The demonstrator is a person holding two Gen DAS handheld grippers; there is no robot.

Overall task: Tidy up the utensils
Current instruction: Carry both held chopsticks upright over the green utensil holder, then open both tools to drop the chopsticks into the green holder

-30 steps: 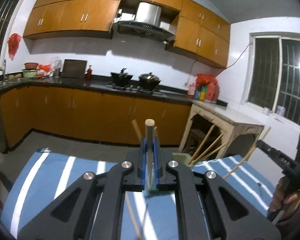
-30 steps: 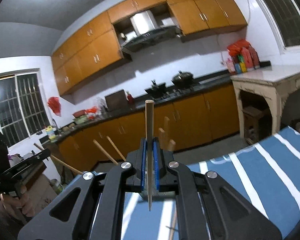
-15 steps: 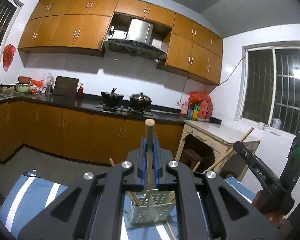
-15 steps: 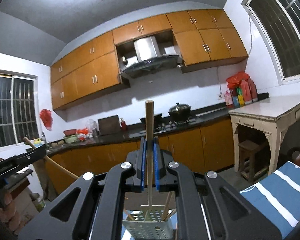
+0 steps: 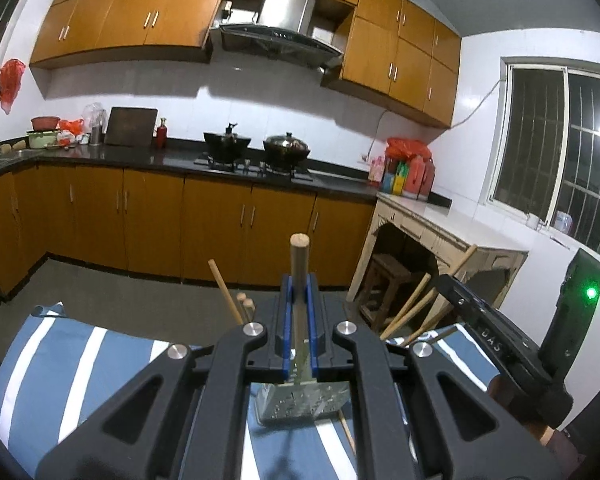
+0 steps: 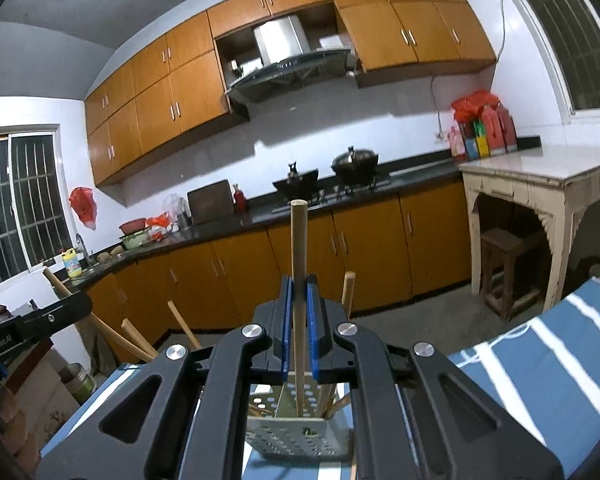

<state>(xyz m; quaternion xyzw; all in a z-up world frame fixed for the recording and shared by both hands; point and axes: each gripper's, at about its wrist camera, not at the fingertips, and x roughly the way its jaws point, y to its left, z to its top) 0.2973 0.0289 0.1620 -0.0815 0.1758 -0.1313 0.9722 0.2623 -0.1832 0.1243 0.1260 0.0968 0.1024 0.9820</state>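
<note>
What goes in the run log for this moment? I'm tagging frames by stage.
left gripper: shut on chopstick | right gripper: shut on chopstick | perforated holder: below both, already holds sticks

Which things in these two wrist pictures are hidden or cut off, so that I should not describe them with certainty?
- Left wrist view: the lower end of the utensil in the left gripper is hidden by the gripper body.
- Left wrist view: most of the perforated holder is hidden behind the gripper arms.
- Right wrist view: the tip of the wooden stick in the right gripper inside the holder is unclear.
</note>
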